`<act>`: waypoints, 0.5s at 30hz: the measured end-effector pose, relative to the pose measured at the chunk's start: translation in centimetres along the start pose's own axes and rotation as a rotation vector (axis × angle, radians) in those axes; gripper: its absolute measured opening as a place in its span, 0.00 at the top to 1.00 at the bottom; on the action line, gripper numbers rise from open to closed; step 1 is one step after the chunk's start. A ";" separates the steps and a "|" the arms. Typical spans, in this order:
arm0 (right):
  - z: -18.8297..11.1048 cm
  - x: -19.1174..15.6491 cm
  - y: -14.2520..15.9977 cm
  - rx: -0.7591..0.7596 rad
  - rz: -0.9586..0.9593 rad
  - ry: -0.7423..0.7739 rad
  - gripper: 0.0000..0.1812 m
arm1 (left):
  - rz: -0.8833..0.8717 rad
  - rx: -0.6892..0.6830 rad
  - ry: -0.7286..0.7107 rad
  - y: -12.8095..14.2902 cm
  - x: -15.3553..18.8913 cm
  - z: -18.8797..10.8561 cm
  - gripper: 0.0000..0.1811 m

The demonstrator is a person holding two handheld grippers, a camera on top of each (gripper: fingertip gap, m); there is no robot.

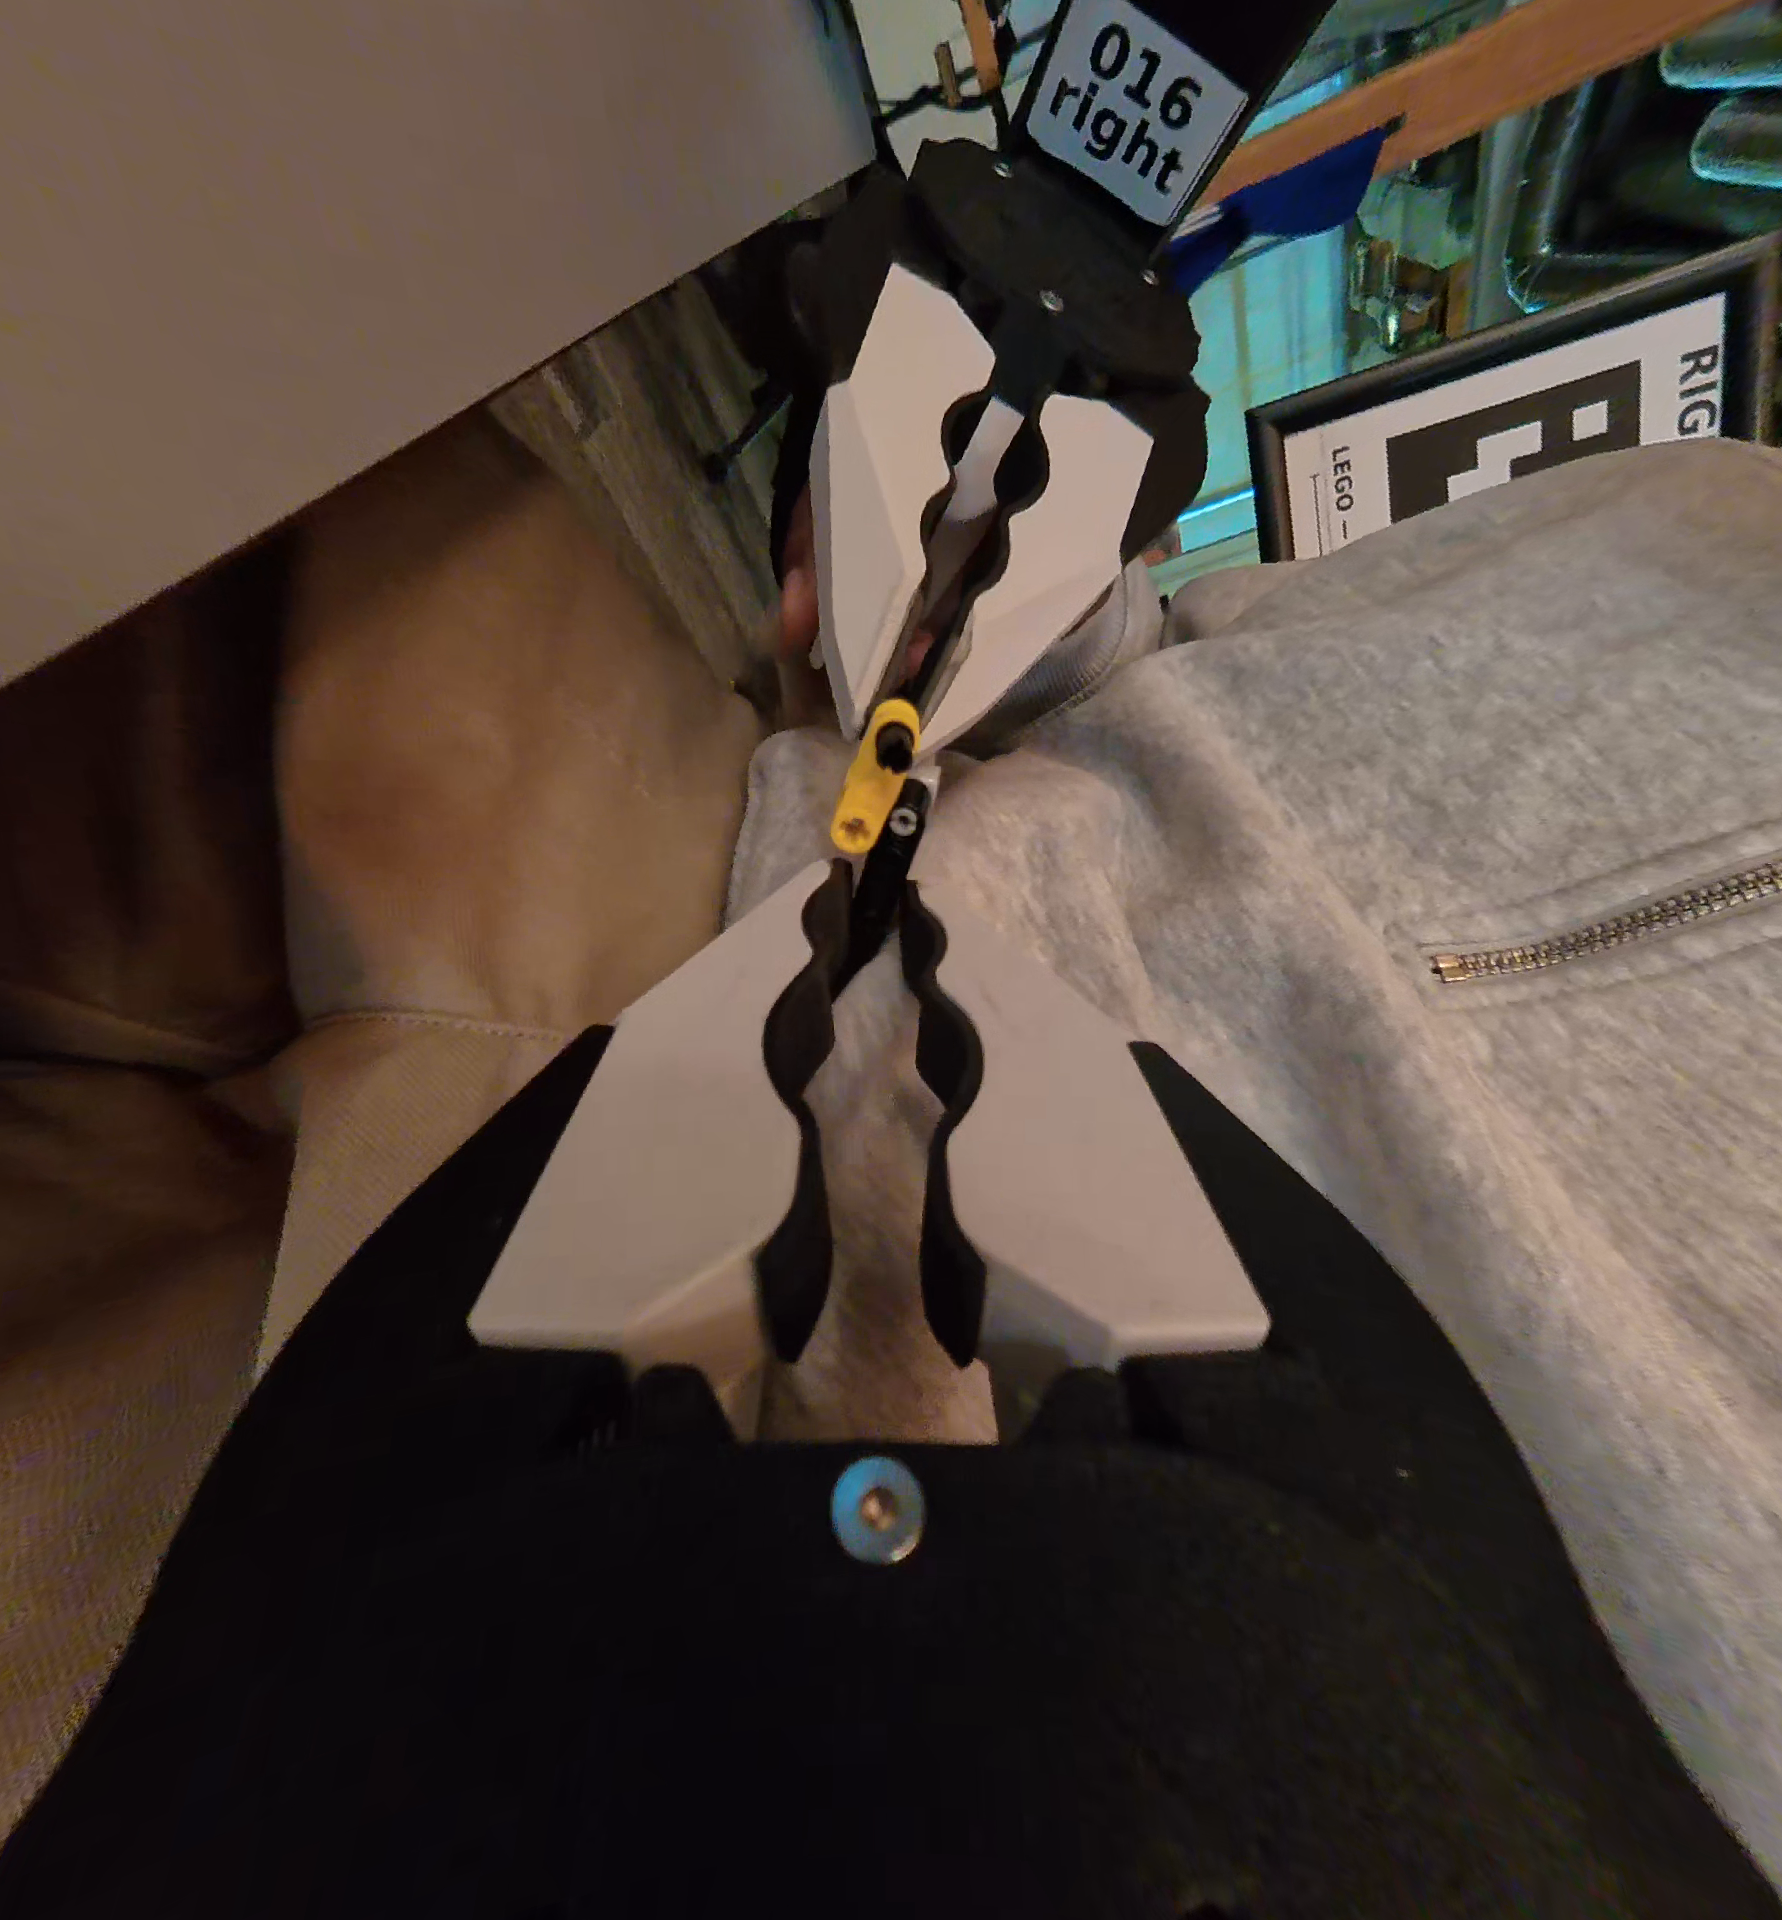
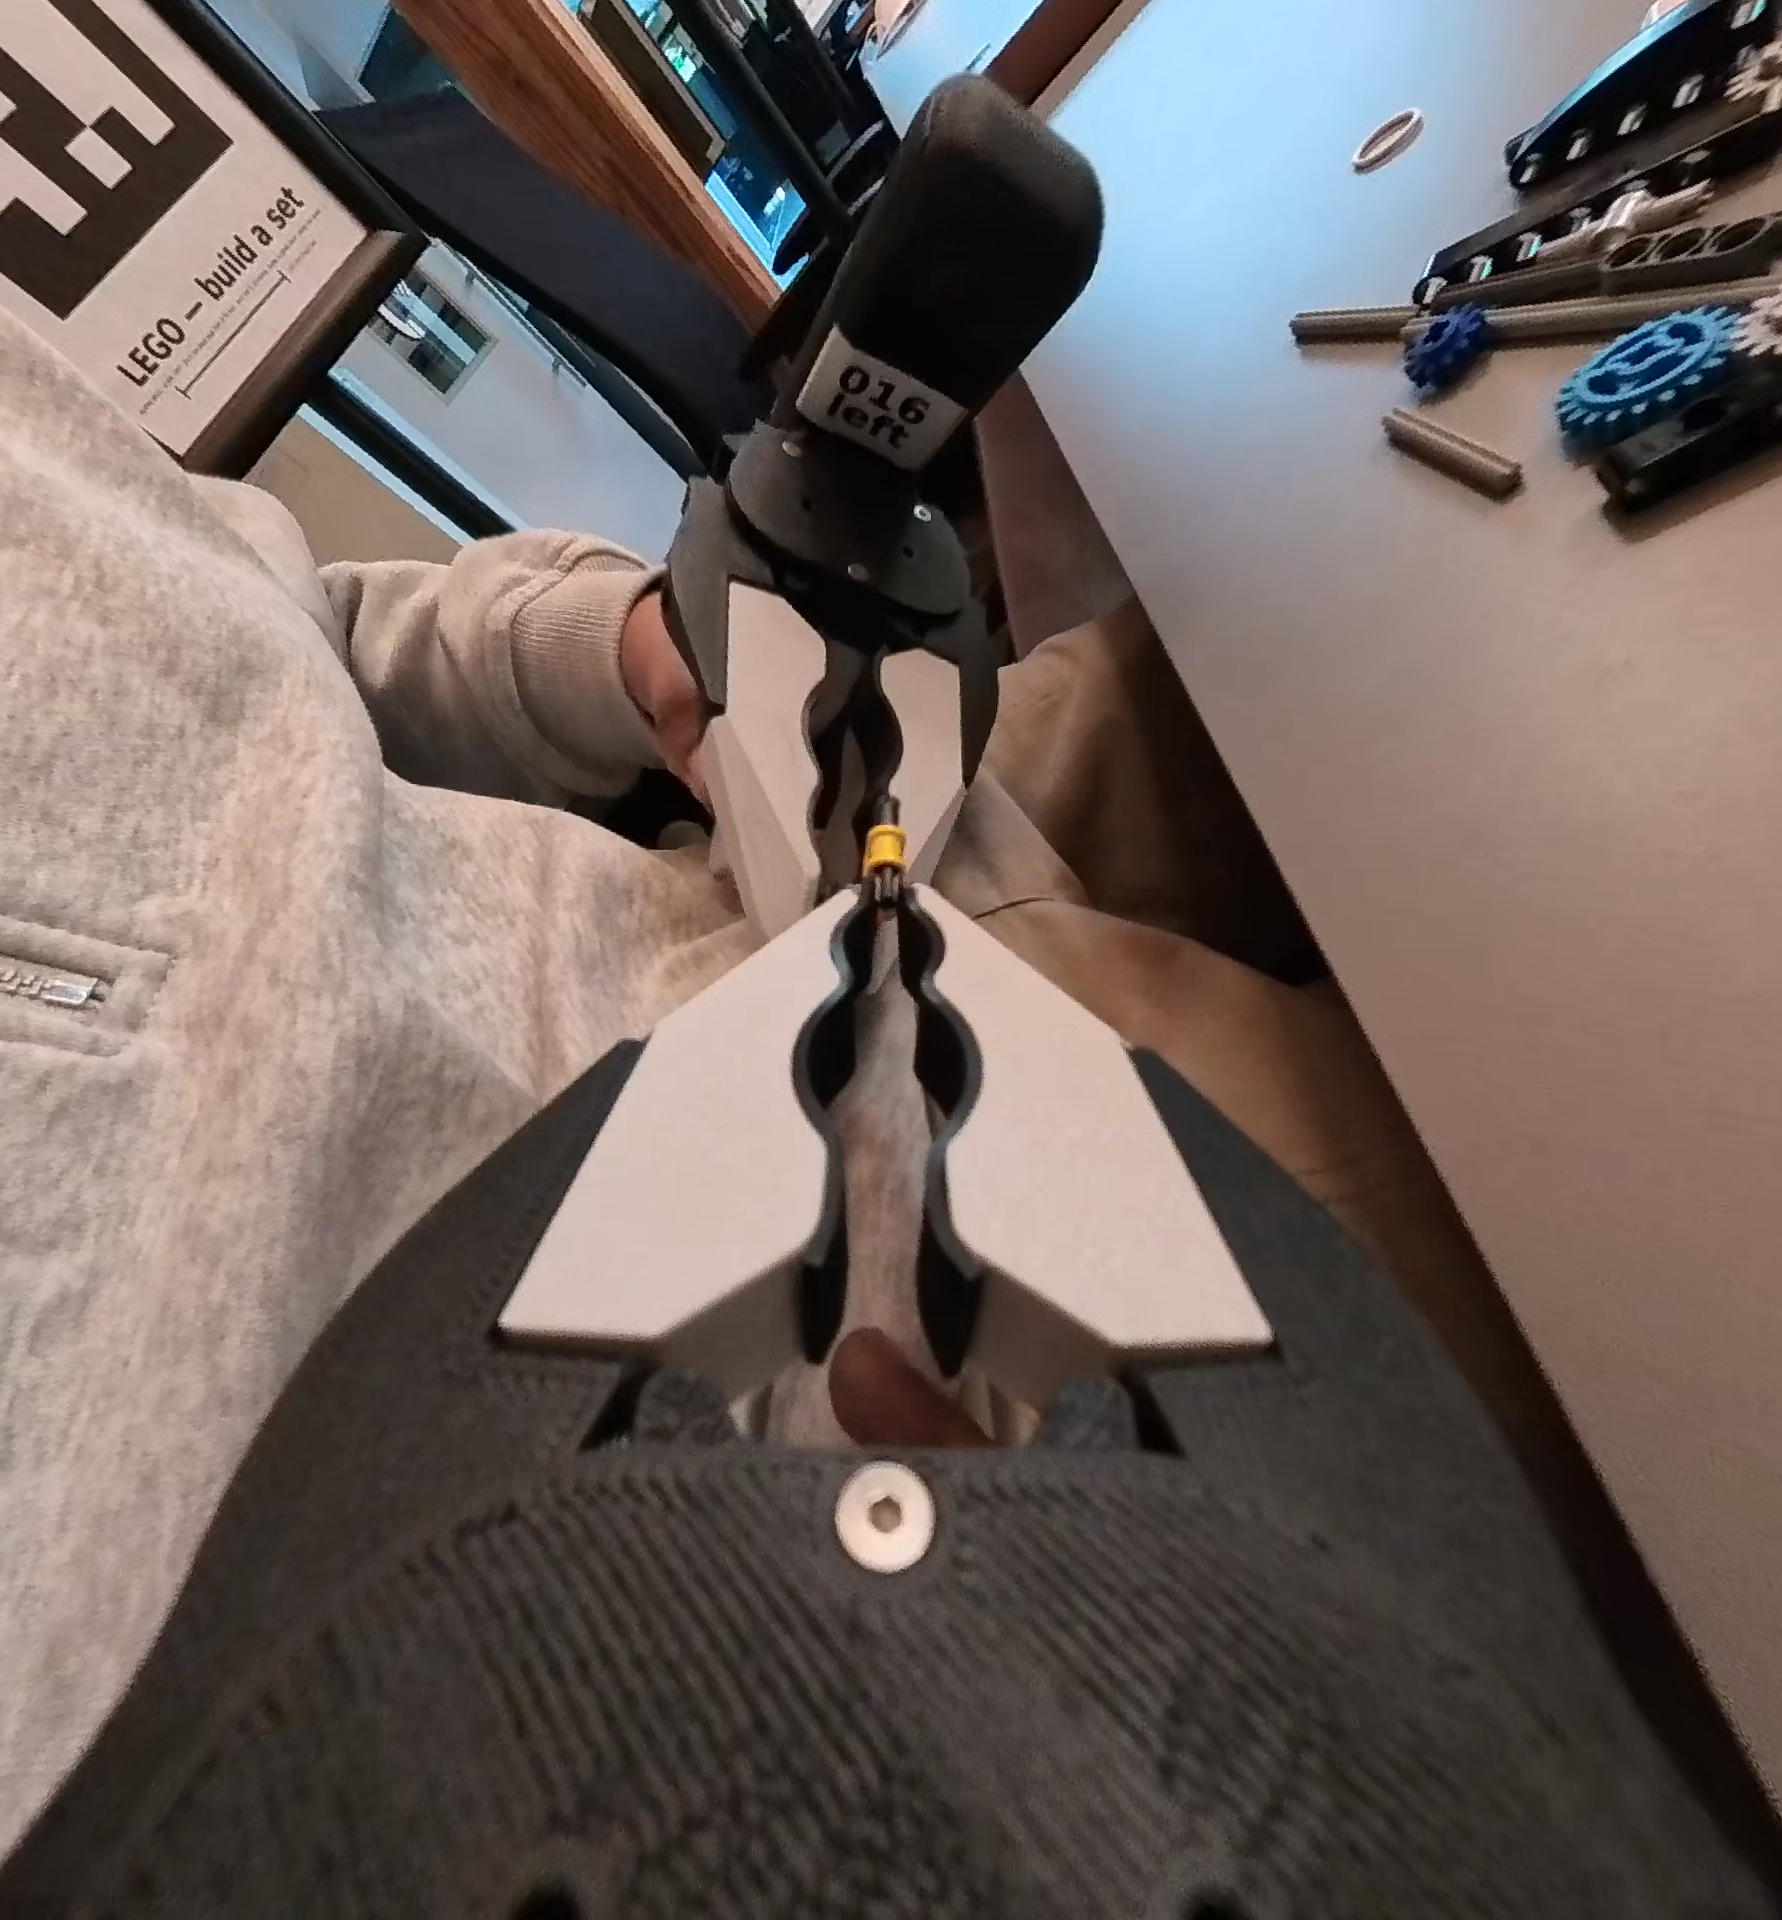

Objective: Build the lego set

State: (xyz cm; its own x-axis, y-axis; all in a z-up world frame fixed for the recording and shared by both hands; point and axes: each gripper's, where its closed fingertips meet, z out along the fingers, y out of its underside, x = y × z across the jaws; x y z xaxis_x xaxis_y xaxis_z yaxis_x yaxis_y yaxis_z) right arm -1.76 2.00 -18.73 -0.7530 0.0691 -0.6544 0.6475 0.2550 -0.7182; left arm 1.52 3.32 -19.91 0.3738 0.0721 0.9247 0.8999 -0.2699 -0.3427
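Both grippers meet tip to tip over a person's lap, beside the table edge. My left gripper (image 1: pixel 871 883) is shut on a thin black Lego piece (image 1: pixel 892 847) that sticks out past its tips. My right gripper (image 2: pixel 882 902) is shut on the end of a small yellow Lego piece (image 1: pixel 869 777) with a black pin (image 1: pixel 897 743) through it. The yellow piece lies against the black piece's tip. In the right wrist view the yellow piece (image 2: pixel 884 844) shows edge-on between the two grippers. The right gripper (image 1: pixel 892 715) comes from above in the left wrist view; the left gripper (image 2: pixel 856 868) comes from above in the right wrist view.
The table (image 2: pixel 1489 831) at the right carries blue gears (image 2: pixel 1635 379), grey axles (image 2: pixel 1453 452) and black beams (image 2: pixel 1593 156). A framed marker sign (image 1: pixel 1489 416) stands behind. A grey sweatshirt (image 1: pixel 1386 935) and tan trousers (image 1: pixel 399 779) lie below the grippers. The grippers are tip to tip, or close to it.
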 end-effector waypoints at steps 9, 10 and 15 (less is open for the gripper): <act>-2.0 0.5 -2.6 0.109 0.026 0.031 0.99 | -0.016 0.155 0.002 -2.2 -0.7 -1.6 0.97; -2.4 0.6 -2.9 0.103 0.017 0.053 0.99 | -0.016 0.196 0.003 -2.8 -0.7 -2.1 0.97; -5.9 3.6 -3.7 -0.033 -0.082 0.328 0.99 | 0.099 0.279 -0.105 -5.1 -0.6 -3.5 0.97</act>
State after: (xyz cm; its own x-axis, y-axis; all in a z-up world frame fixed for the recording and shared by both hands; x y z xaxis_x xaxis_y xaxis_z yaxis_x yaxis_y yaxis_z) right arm -7.58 7.00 -17.04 -0.8035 0.3527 -0.4795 0.5830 0.3037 -0.7536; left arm -4.09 1.26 -18.14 0.4704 0.1616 0.8675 0.8796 -0.0073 -0.4756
